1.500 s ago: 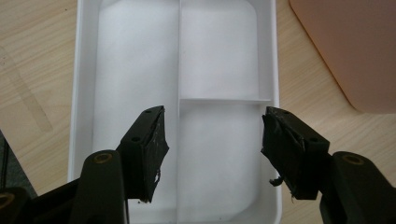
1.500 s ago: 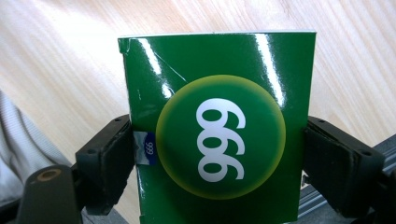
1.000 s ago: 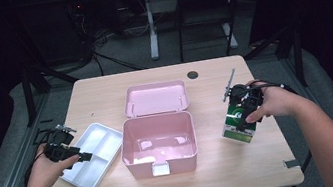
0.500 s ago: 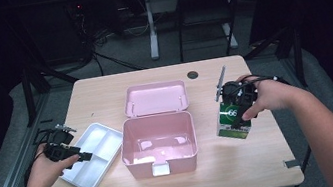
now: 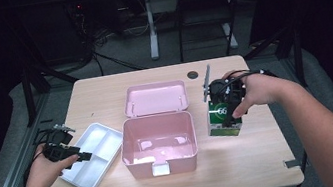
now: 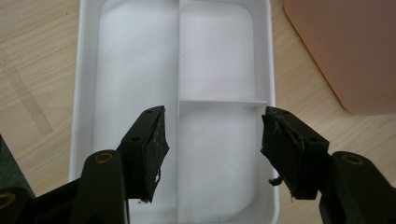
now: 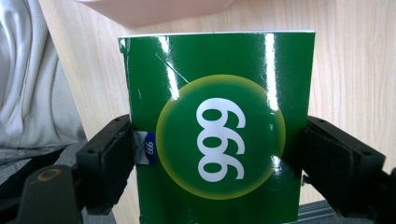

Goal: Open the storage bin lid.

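Change: green box (image 5: 223,116) has shifted left toward the pink bin (image 5: 159,144), now beside it, apparently clear of the bench (image 5: 266,158).
Right gripper (image 7: 217,149): fingers clamped on box sides.
Left gripper (image 6: 212,140): fingers wide, over white tray (image 6: 140,70).
Meaning: box likely headed into bin.

**Dark Room Around a Pale Wooden Table**

A light wooden table (image 5: 104,95) stood at the centre, with a round dark grommet (image 5: 193,74) near its twelve o'clock edge. Grey floor (image 5: 114,66) lay beyond it. Black cables (image 5: 114,61) trailed toward eleven o'clock, and white stand legs (image 5: 151,30) rose at twelve. The surroundings were unlit and black.
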`<state>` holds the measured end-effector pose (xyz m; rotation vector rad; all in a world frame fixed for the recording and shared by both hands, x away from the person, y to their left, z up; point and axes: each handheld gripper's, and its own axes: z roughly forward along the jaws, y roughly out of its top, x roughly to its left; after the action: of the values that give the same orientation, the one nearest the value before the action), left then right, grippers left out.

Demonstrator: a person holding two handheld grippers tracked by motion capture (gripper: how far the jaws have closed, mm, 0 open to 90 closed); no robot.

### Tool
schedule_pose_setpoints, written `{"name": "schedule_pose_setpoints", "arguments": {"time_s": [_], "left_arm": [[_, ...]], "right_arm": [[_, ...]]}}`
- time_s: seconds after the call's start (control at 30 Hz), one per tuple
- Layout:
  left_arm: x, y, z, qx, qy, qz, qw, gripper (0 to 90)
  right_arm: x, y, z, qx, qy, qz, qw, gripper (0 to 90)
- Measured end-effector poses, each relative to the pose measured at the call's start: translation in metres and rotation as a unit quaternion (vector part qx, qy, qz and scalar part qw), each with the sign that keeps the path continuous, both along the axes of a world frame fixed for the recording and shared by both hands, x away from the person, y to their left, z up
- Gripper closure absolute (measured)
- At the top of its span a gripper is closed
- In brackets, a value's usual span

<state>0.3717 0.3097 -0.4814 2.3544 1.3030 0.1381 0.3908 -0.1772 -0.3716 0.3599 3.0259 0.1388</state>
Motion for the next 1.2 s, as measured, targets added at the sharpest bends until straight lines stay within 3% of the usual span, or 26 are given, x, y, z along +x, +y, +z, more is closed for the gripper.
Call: {"name": "schedule_pose_setpoints", "arguments": {"time_s": [0.3,0.57,0.77,1.2], "left_arm": [[0.001,-0.001,-0.001,0.001,0.003,0.000,1.0000,40.0],[0.001,0.001,-0.001,0.000,0.004,0.000,1.0000,40.0],[0.001,0.003,-0.001,0.000,0.004,0.002,1.0000,40.0],[0.001,0.007,0.000,-0.003,0.002,0.006,1.0000,40.0]], "right_arm": [[-0.001,0.016,0.010,-0.001,0.010,0.007,0.9999,15.8],[-0.004,0.044,0.024,0.003,0.007,0.033,0.9994,15.8],[-0.006,0.067,0.022,0.006,0.011,0.048,0.9988,15.7],[-0.007,0.111,0.018,0.011,0.025,0.045,0.9986,15.7]]}}
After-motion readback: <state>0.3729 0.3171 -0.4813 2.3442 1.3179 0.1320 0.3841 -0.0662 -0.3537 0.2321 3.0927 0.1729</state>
